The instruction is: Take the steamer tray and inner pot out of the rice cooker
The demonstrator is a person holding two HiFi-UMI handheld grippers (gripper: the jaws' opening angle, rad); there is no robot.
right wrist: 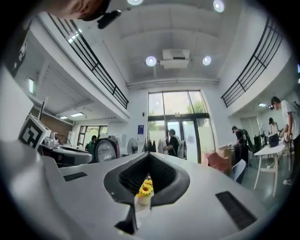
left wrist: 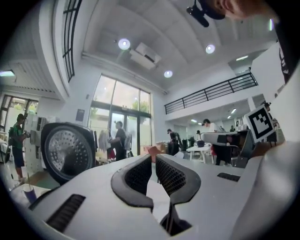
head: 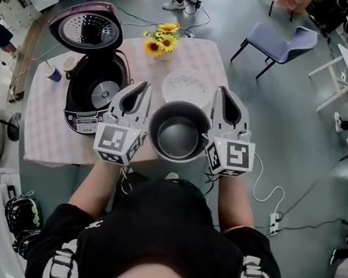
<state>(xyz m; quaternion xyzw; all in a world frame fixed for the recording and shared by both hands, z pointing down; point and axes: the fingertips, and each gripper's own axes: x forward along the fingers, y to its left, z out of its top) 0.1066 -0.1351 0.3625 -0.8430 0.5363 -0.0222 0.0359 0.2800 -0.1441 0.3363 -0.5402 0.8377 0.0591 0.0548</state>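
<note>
The grey inner pot (head: 178, 136) is up in the air over the table's near edge, pressed between the sides of my two grippers. My left gripper (head: 144, 86) lies along its left wall and my right gripper (head: 222, 91) along its right wall. Both point away from me with jaws shut and empty. In the left gripper view the jaws (left wrist: 153, 158) are closed, with the pot's rim (left wrist: 220, 137) off to the right. The right gripper (right wrist: 149, 157) looks the same. The white steamer tray (head: 187, 85) rests on the table beyond the pot. The rice cooker (head: 95, 94) stands open at left, its well empty.
The cooker's lid (head: 90, 30) stands raised at the back left. A vase of sunflowers (head: 162, 38) is at the table's far edge and a cup (head: 53, 72) at its left end. A purple chair (head: 281, 44) and several people stand beyond the checked table (head: 48, 133).
</note>
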